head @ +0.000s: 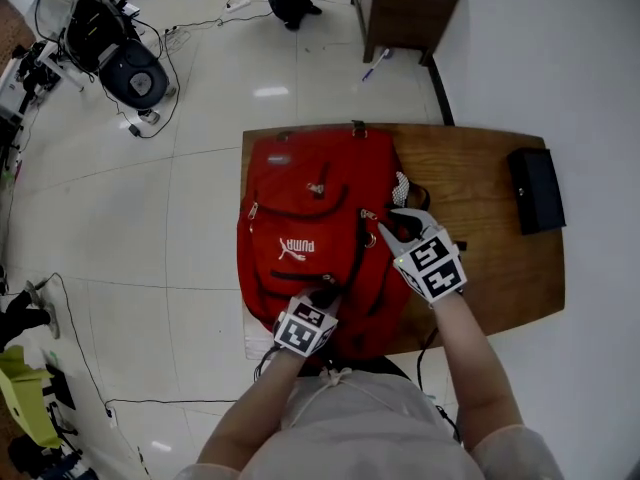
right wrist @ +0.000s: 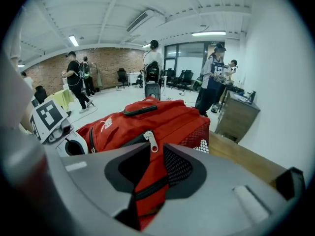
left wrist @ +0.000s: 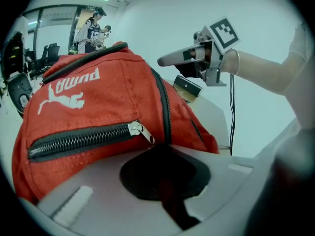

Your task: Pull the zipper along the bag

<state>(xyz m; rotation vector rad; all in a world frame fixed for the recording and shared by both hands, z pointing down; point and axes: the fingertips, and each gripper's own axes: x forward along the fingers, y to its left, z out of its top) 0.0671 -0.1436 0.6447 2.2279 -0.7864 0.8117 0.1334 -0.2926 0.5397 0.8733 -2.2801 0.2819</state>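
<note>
A red backpack (head: 300,193) with a white logo lies on the wooden table (head: 480,168). My right gripper (head: 388,220) is at the bag's right side by the mesh pocket. Its jaws stand open, and the silver pull (right wrist: 151,140) of the main zipper sits just between the tips (right wrist: 157,144) without being pressed. My left gripper (head: 325,293) is at the bag's near end, shut on a fold of red fabric (left wrist: 160,146). Just above it is the closed front-pocket zipper (left wrist: 78,142) with its pull (left wrist: 142,132). The right gripper (left wrist: 165,60) hovers over the bag (left wrist: 98,102).
A black case (head: 535,188) lies at the table's right end. A dark wooden cabinet (head: 405,8) stands beyond the table. A black machine (head: 130,68) and cables sit on the floor at the far left. Several people stand far off (right wrist: 211,77).
</note>
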